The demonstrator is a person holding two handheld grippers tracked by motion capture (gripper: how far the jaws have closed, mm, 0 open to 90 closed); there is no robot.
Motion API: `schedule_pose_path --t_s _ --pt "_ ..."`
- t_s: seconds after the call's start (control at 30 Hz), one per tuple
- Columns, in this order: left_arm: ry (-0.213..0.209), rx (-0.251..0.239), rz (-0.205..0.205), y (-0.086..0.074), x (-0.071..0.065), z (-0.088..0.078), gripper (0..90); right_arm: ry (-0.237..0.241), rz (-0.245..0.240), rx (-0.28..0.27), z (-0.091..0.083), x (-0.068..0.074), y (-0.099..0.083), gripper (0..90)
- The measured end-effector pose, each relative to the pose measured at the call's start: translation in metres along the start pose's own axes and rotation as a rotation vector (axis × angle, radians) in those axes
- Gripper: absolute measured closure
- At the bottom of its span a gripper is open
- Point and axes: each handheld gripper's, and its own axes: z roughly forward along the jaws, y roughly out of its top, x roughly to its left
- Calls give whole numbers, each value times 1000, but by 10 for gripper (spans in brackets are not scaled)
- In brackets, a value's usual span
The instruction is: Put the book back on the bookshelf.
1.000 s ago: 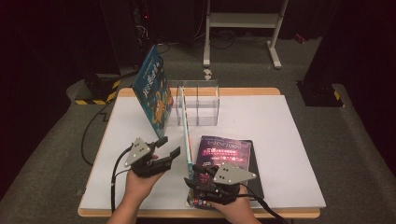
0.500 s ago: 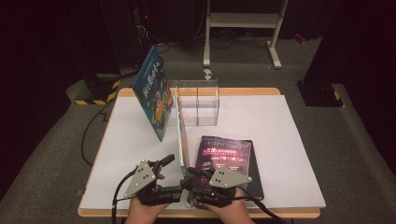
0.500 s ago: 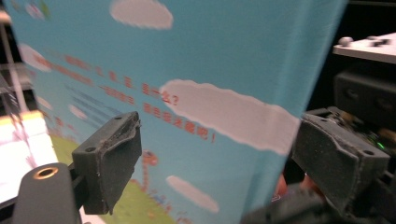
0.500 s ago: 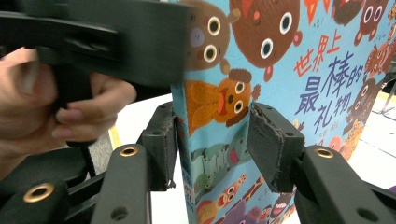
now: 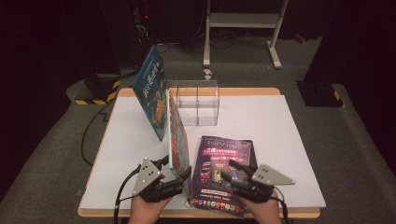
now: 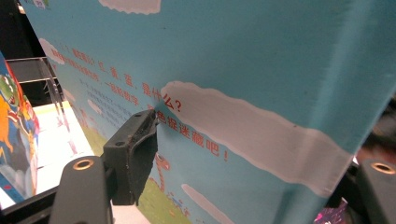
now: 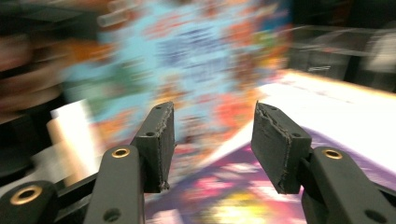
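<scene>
- Black jaws of the left gripper [image 5: 176, 169] are clamped on the near end of the upright book [image 5: 176, 130]. They have just been closing, with its teal cover between them and one pad pressed on it.
- Jaws of the right gripper [image 5: 228, 169] stand apart and have just been opening. Nothing is held between them, and they hover low over the purple book [image 5: 229, 149].
- The upright book is stood on its lower edge on the white table [image 5: 261, 121], running from the left gripper towards the clear rack [image 5: 198, 100]. Whether its far end touches the rack cannot be told.
- The purple book lies flat near the front edge, just right of the upright book, and is judged not yet handled.
- The blue book [image 5: 150, 91] is seen tilted at the rack's left side, outside its compartments.
- The rack's compartments look vacant, so the shelving is judged to be at an early stage. One book is in hand, and three are left to be placed.
</scene>
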Motion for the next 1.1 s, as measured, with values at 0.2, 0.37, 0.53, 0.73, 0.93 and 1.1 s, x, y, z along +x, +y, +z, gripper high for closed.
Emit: schedule_pose_path --t_s 0.2,0.37,0.53,0.73,0.93,1.1 --pt "14 35 29 4 4 -6 318 -121 88 1 -14 -42 -22 500" --pt "35 36 48 3 11 -14 403 -110 83 -5 -11 -41 -20 499" --pt "75 24 69 6 18 -27 563 -103 85 4 -9 -41 -22 501" --pt "149 4 50 6 38 -40 682 -107 95 0 -10 -41 -22 501" --pt "175 14 24 10 59 -47 729 -112 103 6 -10 -43 -23 501" --pt "171 -9 1 9 72 -50 772 -114 106 6 -11 -43 -24 501"
